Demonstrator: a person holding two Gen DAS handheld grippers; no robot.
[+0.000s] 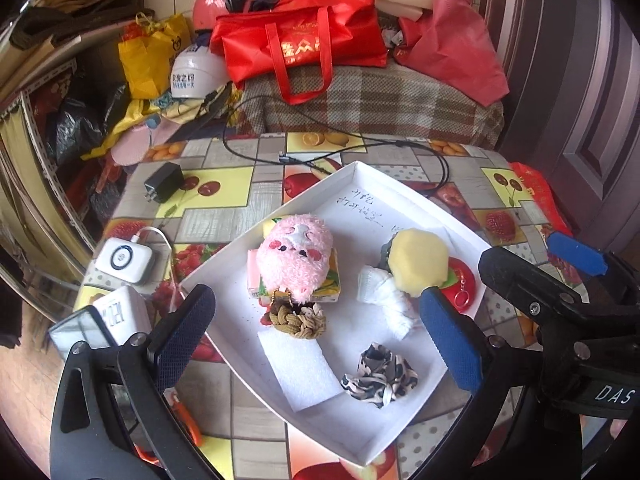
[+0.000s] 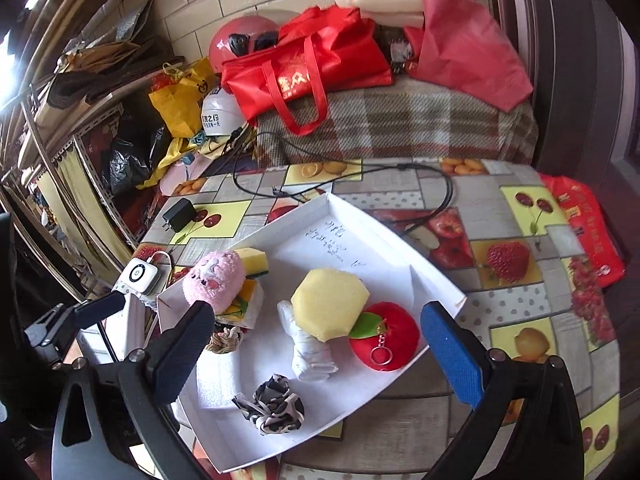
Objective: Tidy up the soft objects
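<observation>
The soft objects lie together in a shallow white tray (image 1: 362, 178) that stands slanted on the surface (image 1: 224, 190), which is covered with a fruit-pattern cloth. At the left of the tray a pink plush toy (image 1: 298, 250) rests on a small colourful box (image 1: 328, 290), with a yellow sponge (image 2: 256, 260) just behind it. Just near of the toy is a brown braided hair tie (image 1: 298, 320), and near of that a flat white foam pad (image 1: 300, 372). At the near side lies a black-and-white scrunchie (image 1: 380, 378). To the right, a yellow foam block (image 1: 418, 262) sits partly on a rolled white cloth (image 1: 386, 300) and touches a red plush apple (image 2: 386, 334) with a key ring, at the tray's right edge. The left hand-held gripper (image 1: 318, 338) hangs above the near part of the tray with jaws wide apart and nothing between them. The right hand-held gripper (image 2: 316, 344) is also spread wide and holds nothing. On the surface left of the tray are a black charger (image 1: 164, 182) and a small white device (image 1: 124, 260); a black cable (image 1: 400, 146) lies beyond it.
</observation>
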